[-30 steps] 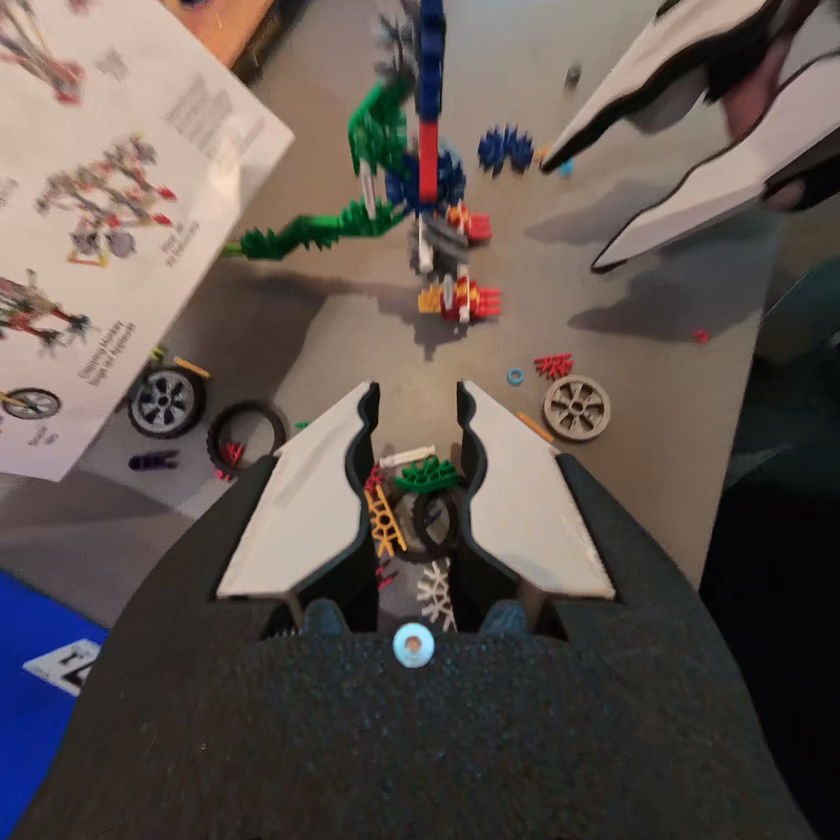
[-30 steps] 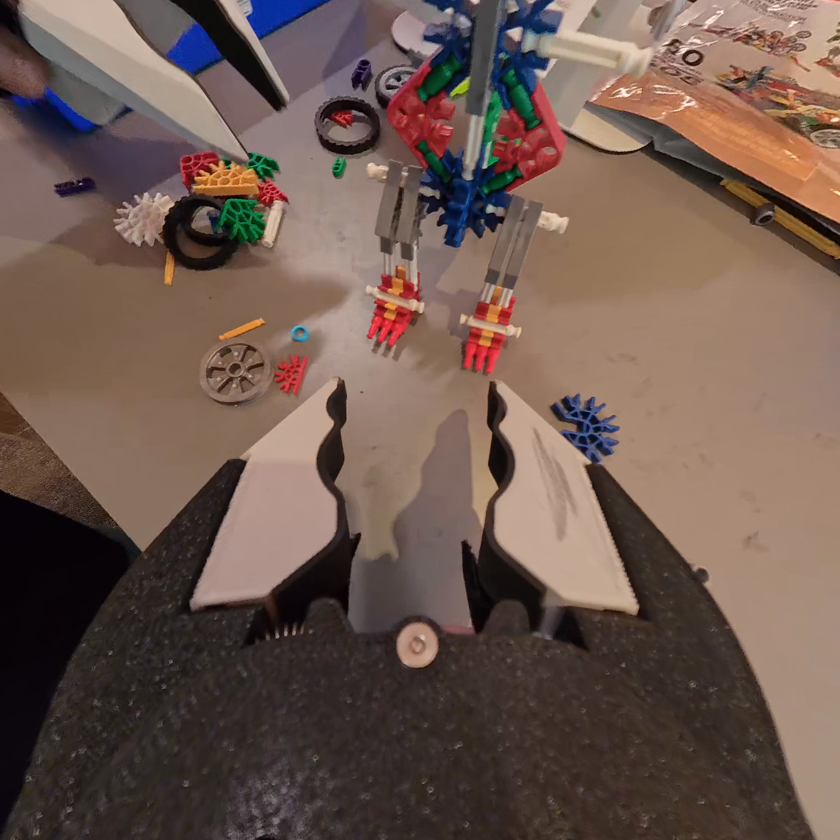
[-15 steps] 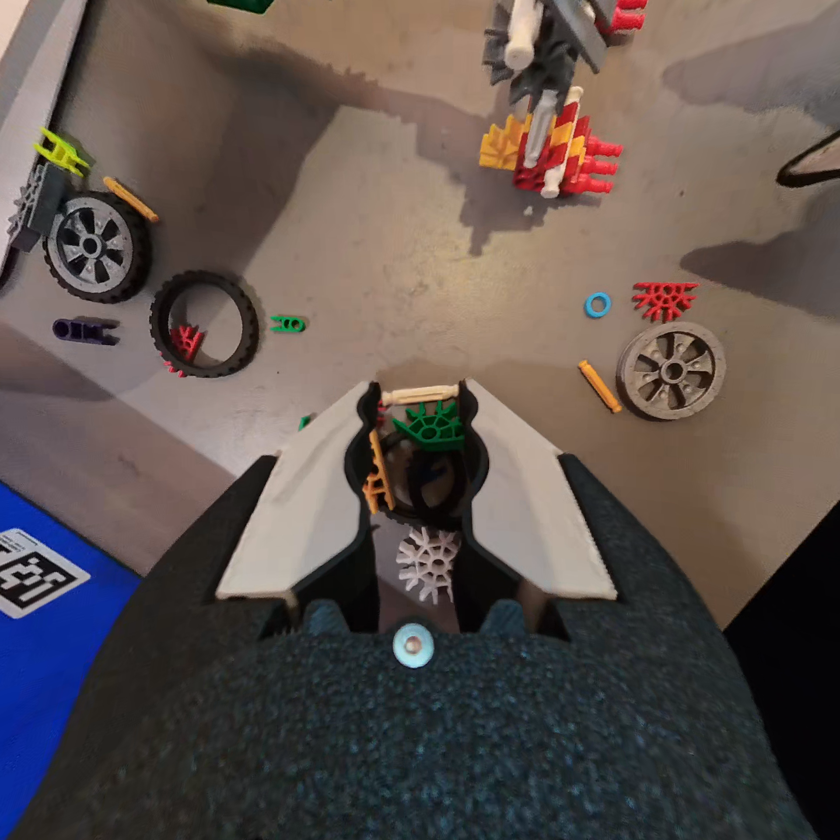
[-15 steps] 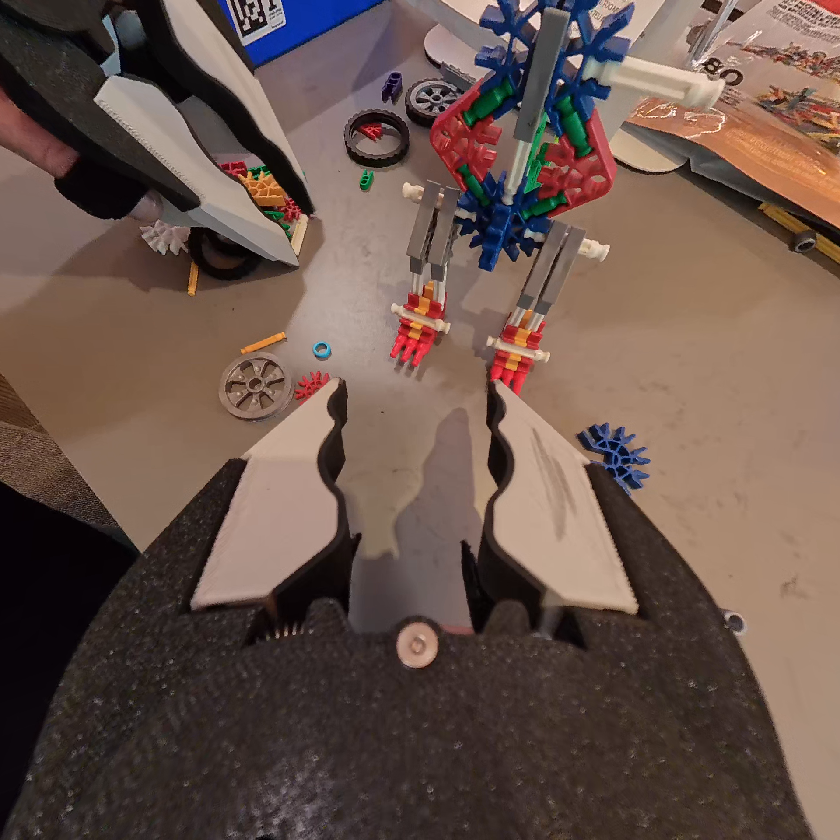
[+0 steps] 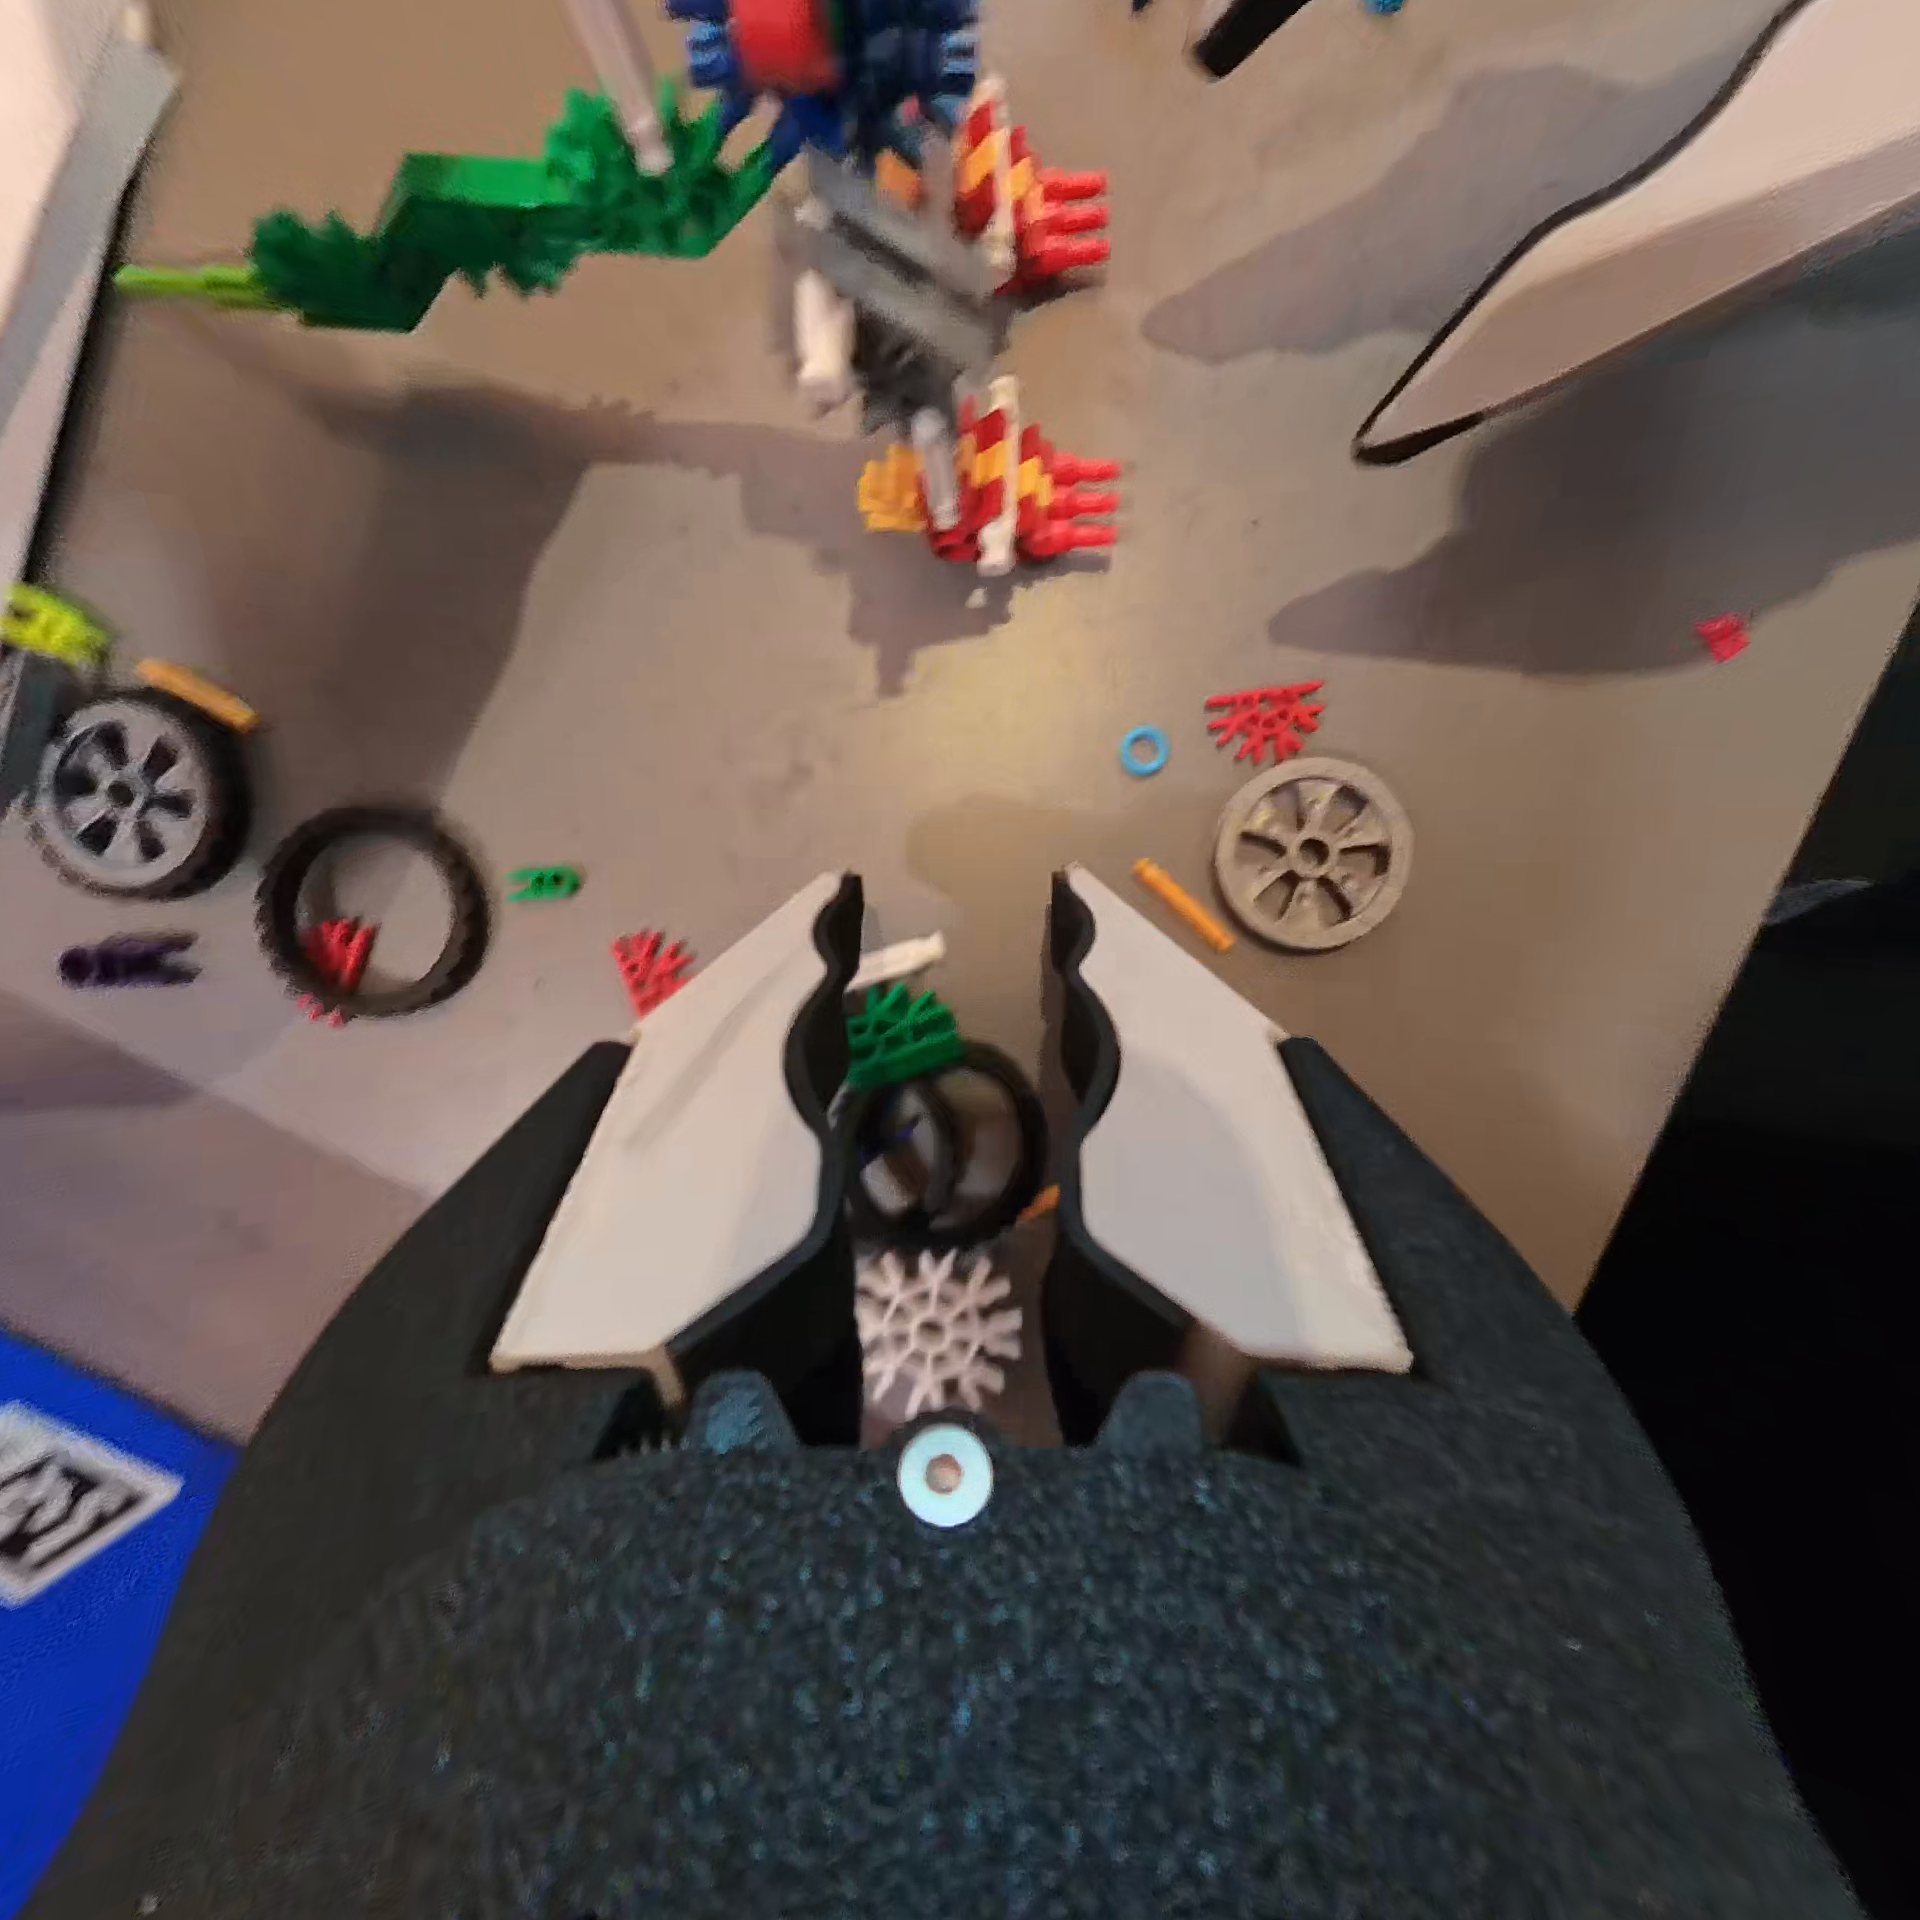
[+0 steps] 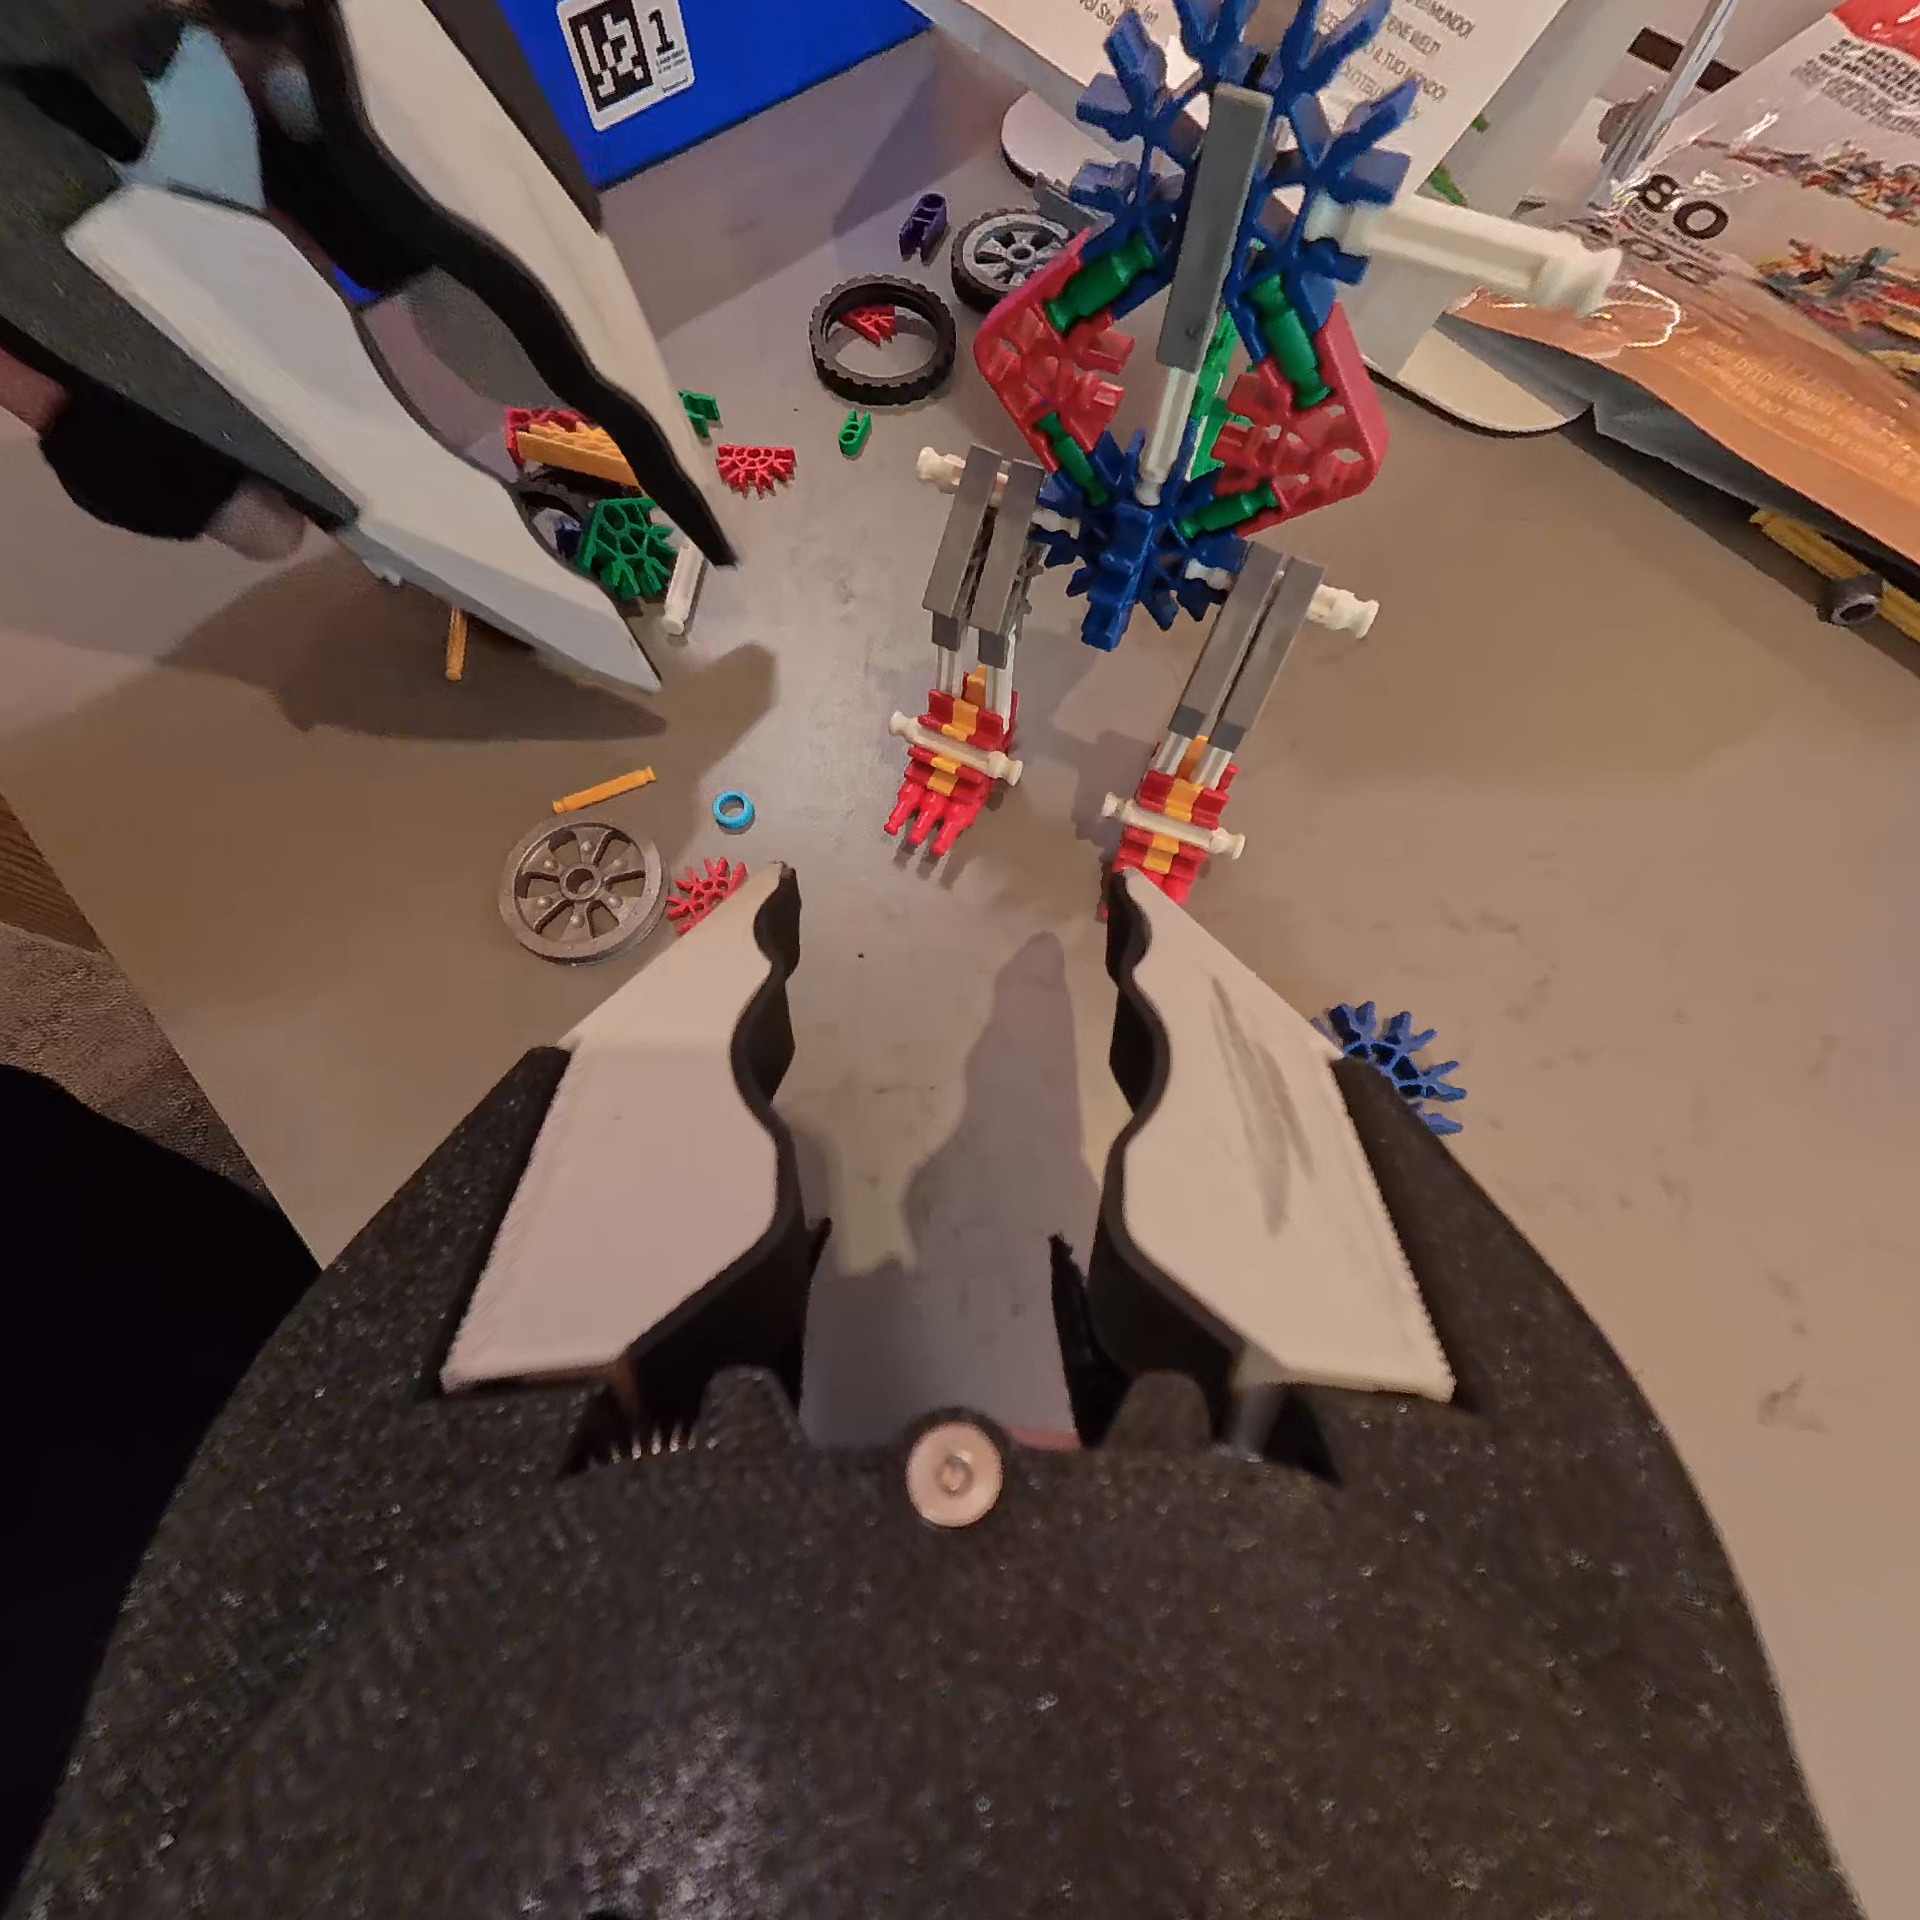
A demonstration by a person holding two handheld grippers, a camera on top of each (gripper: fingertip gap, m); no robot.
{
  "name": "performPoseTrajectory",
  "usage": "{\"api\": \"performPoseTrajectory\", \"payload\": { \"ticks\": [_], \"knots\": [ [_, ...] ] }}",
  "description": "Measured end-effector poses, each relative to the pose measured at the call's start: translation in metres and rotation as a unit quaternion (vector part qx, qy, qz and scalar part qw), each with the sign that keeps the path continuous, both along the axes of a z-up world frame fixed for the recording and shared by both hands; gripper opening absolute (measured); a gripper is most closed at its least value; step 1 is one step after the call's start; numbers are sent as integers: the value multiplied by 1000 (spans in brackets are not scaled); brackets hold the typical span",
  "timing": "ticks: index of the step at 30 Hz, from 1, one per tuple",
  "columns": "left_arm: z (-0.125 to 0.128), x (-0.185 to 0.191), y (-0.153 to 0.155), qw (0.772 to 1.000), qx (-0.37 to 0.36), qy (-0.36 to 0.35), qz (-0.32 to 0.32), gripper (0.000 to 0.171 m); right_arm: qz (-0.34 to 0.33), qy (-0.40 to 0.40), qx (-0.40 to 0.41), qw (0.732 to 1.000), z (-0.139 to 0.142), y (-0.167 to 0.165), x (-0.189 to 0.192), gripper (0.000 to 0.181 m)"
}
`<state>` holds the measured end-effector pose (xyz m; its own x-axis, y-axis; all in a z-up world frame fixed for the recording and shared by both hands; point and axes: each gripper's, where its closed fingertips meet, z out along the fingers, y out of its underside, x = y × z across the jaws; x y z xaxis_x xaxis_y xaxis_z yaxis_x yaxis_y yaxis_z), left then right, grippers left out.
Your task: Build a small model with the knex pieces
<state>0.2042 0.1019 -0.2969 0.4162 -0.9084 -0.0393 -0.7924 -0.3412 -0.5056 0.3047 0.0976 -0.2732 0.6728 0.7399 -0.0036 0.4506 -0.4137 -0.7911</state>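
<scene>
jaws of the left gripper [image 5: 954,904] have spread open over the black tyre [image 5: 951,1148]; right gripper [image 6: 951,894] stays open, empty.

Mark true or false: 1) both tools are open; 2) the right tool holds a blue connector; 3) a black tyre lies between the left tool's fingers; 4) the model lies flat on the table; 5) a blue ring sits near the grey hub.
1) Left tool and right tool are open: true.
2) False: the right tool holds nothing; the blue connector lies on the table beside it.
3) Black tyre between the left tool's fingers: true.
4) False: the model stands upright on its red feet.
5) Blue ring near the grey hub: true.
</scene>
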Motion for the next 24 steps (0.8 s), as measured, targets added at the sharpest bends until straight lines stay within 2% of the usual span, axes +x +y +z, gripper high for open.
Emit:
{"api": "performPoseTrajectory", "payload": {
  "ticks": [3,6,14,22,24],
  "knots": [
    [-7,-22,7,999,10,44,13,31,0,6,-8,1000,-4,1,0,59],
    [-16,-27,8,997,6,73,-2,31,7,4,-9,1000,-6,3,-3,59],
    [-17,-14,8,998,11,63,-25,8,20,7,-5,1000,-4,12,-8,59],
    [-18,9,7,998,7,51,-31,4,24,7,-6,1000,-4,22,-3,59],
    [-17,10,6,999,0,45,-29,12,25,8,-5,1000,-3,25,-1,59]
  ]
}}
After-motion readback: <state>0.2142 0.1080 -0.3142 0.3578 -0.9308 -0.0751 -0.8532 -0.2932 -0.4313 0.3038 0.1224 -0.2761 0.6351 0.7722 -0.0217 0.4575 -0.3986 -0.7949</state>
